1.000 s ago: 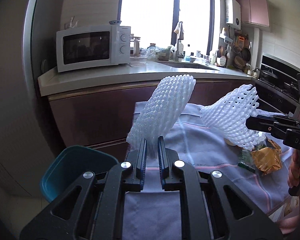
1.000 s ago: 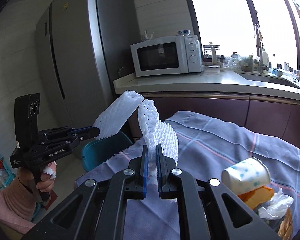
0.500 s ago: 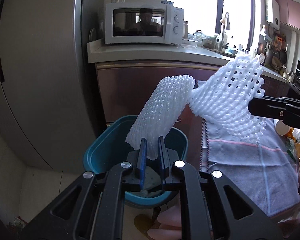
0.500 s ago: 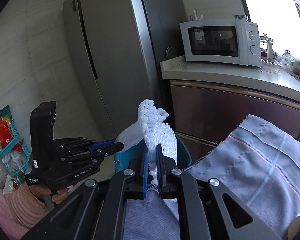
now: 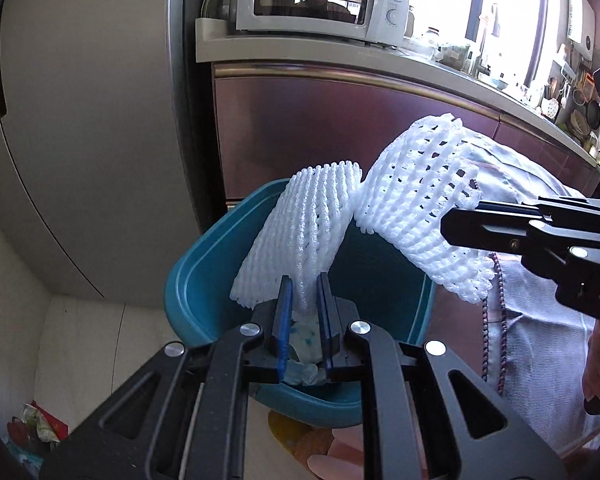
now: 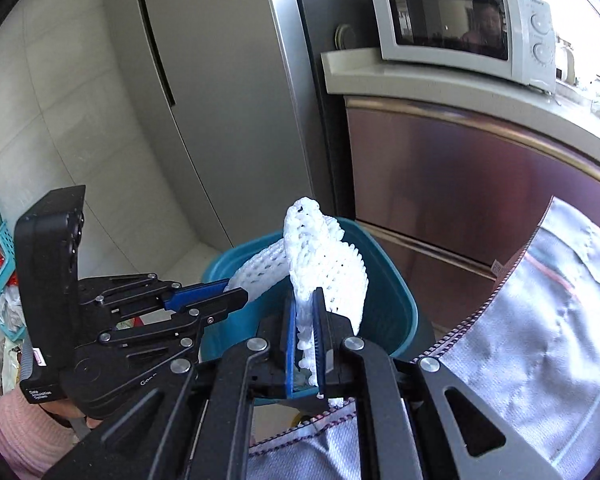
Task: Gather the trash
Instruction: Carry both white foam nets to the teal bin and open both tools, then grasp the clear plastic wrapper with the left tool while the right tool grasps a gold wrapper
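Note:
My left gripper (image 5: pixel 303 284) is shut on a white foam fruit net (image 5: pixel 300 236) and holds it over the teal trash bin (image 5: pixel 204 276). My right gripper (image 6: pixel 303 300) is shut on a second white foam net (image 6: pixel 324 264), also above the bin (image 6: pixel 388 300). In the left wrist view the right gripper (image 5: pixel 456 220) comes in from the right with its net (image 5: pixel 416 200) beside the first. In the right wrist view the left gripper (image 6: pixel 228 294) comes in from the left. Crumpled white trash (image 5: pixel 304 344) lies in the bin.
A table with a grey striped cloth (image 6: pixel 540 340) stands right of the bin. A steel fridge (image 6: pixel 220 100) and a counter with a white microwave (image 6: pixel 460 28) stand behind. Coloured packets (image 5: pixel 36 432) lie on the floor at left.
Both grippers have swung left from the table to above the teal bin, carrying their foam nets. The bin now fills the middle of both views.

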A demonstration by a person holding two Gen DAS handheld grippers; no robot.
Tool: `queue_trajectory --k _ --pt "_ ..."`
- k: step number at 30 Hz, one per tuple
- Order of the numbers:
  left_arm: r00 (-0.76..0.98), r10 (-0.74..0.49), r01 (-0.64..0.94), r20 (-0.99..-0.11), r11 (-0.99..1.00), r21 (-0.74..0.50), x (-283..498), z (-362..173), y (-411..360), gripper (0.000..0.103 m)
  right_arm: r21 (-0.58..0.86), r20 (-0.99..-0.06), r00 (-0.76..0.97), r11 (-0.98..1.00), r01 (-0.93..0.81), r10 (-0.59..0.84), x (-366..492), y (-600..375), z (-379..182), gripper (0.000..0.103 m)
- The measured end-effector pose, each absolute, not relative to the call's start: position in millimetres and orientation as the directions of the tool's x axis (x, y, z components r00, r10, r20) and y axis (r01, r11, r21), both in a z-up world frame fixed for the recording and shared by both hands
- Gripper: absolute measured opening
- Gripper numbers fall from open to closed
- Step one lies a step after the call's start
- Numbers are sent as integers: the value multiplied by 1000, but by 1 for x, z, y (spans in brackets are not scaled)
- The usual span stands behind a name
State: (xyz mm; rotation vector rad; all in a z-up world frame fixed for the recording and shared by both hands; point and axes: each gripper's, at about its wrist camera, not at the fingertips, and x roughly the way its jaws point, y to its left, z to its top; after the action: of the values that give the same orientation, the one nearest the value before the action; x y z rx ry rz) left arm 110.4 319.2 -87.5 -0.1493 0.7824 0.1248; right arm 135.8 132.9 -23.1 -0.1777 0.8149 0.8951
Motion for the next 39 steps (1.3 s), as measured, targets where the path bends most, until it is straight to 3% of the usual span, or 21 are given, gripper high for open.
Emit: queue_trajectory --k 10,13,15,21,30,39 --pt "657 44 -188 -753 976 -106 140 -112 314 16 180 -770 310 657 -732 557 156 155 -39 12" --pt "651 43 -195 -758 974 -112 145 -118 314 17 185 -772 312 665 -724 554 158 153 -42 16" --pt "652 46 -199 -757 974 -112 142 -118 311 22 189 -771 315 671 -717 553 159 152 -42 28" --pt "666 66 -225 -743 967 -116 133 -112 310 27 206 -749 334 680 -704 572 152 136 -40 28" --pt "752 46 -168 -658 978 -124 112 -72 284 34 244 -690 369 679 -692 623 130 93 -21 29" --pt "825 -139 61 -548 985 -159 92 -26 213 46 232 -605 483 720 -654 633 95 17 9 34"
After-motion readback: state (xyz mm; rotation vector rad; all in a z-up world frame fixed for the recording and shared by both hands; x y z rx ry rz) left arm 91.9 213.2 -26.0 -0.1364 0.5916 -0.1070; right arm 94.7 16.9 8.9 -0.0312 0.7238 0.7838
